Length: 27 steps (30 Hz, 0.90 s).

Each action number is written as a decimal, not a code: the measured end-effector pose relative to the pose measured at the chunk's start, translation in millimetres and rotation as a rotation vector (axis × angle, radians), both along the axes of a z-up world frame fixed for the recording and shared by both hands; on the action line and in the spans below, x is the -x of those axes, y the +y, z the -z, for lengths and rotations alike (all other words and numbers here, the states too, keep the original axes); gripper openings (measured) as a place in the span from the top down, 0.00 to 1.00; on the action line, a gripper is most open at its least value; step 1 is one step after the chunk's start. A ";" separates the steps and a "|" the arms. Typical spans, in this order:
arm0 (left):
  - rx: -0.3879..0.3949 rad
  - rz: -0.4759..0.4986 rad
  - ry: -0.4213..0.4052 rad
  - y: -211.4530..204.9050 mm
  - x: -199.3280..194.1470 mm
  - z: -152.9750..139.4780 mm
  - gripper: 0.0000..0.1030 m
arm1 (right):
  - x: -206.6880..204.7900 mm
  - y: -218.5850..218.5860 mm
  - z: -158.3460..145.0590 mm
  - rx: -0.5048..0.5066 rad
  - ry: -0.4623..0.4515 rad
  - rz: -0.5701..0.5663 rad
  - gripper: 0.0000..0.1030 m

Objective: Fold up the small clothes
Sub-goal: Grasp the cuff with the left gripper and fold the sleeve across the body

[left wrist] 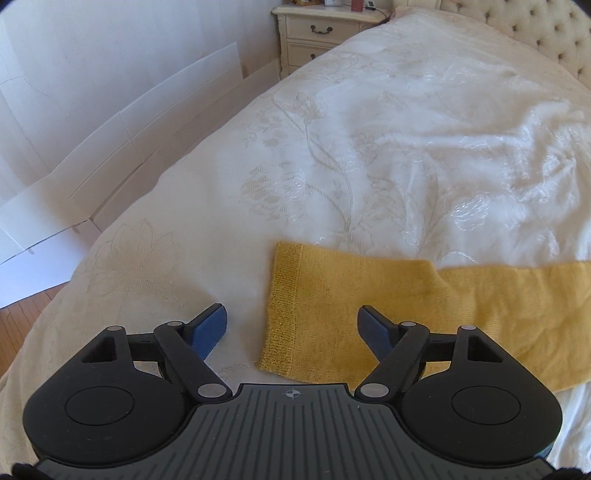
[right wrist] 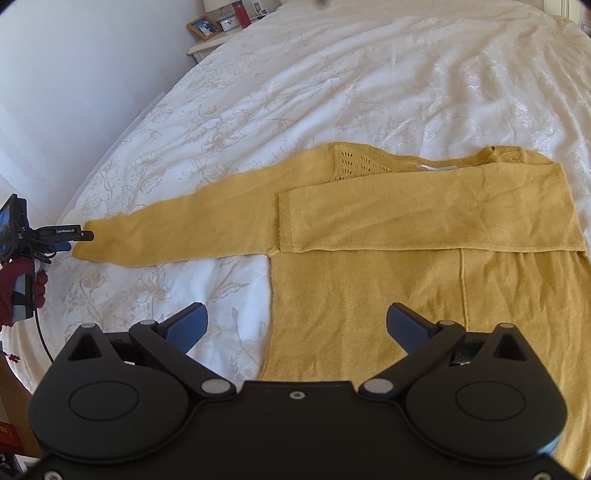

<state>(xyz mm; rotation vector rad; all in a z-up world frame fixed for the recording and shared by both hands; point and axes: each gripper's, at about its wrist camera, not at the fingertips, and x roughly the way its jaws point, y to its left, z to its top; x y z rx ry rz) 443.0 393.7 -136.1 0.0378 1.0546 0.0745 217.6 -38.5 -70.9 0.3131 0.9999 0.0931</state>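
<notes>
yellow sweater spread on bed, both grippers released above it

left gripper spread wide, grasping nothing, hanging over the ribbed cuff of the outstretched sleeve. one blue pad over bare bedspread, the other above the sleeve cloth. cuff end square and flat, sleeve running off toward the right edge of the left wrist view. beyond it, white flowered bedspread, rumpled farther out. cream nightstand with drawer handles at the far corner, tufted headboard beside it, flat white boards leaning along the wall, a strip of wood floor low on the left.

right gripper likewise spread wide and holding nothing, poised over the lower left edge of the sweater. left pad above bedspread, right pad above yellow knit. sweater lying flat, neckline away from the camera, openwork pattern near the shoulders. one sleeve folded across the chest, its cuff ending near the left side seam. other sleeve stretched straight out to the left, with the left gripper's tip just at its cuff, touching or not cannot be told. past the bed, a picture frame, small clock and red bottle on the nightstand.
</notes>
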 end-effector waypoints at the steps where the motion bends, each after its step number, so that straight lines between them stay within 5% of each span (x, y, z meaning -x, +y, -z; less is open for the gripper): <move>1: 0.003 0.007 0.009 1.4 -1.4 3.1 0.25 | -0.1 0.3 0.6 0.001 0.004 0.002 0.00; 4: 0.016 0.030 0.004 4.3 -2.3 6.7 0.29 | 0.0 1.3 1.5 0.007 0.016 0.002 0.01; 11: 0.085 0.043 0.050 3.8 -2.3 12.0 0.88 | 0.4 1.9 5.3 0.008 0.035 -0.005 0.01; 17: 0.149 0.010 0.030 -4.8 6.6 -4.1 0.92 | 3.4 1.6 6.5 -0.002 0.031 -0.025 0.00; 27: 0.354 0.112 -0.108 -82.4 21.3 -83.0 0.92 | 19.1 -24.6 13.4 -0.067 0.022 -0.008 0.00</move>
